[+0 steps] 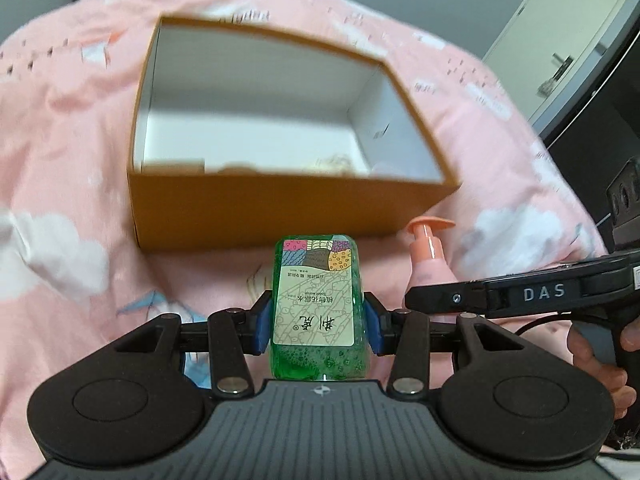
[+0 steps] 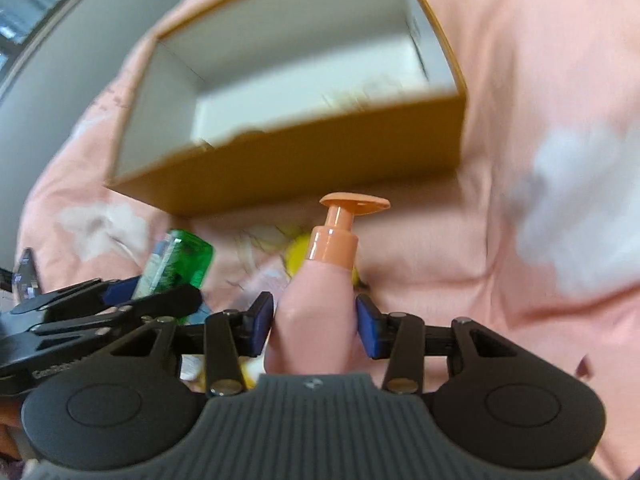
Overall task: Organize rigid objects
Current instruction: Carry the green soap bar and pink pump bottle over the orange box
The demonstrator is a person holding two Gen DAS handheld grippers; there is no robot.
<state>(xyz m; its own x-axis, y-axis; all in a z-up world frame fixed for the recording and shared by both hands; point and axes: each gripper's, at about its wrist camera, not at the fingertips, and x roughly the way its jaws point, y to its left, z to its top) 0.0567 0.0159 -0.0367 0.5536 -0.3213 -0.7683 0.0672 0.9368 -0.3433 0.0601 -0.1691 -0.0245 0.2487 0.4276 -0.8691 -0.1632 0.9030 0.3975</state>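
Observation:
My left gripper is shut on a green liquid bottle with a patterned label, its blue pads pressing both sides. The right gripper is shut on a pink pump bottle with an orange pump head. Ahead of both lies an open orange cardboard box with a white inside; a few small items show faintly at its bottom. In the left wrist view the pump bottle and the right gripper's body appear to the right. The green bottle shows at the left of the right wrist view.
Everything rests on a pink bedspread printed with white clouds. A yellow object lies on the cover behind the pump bottle. A white door and dark furniture stand at the far right.

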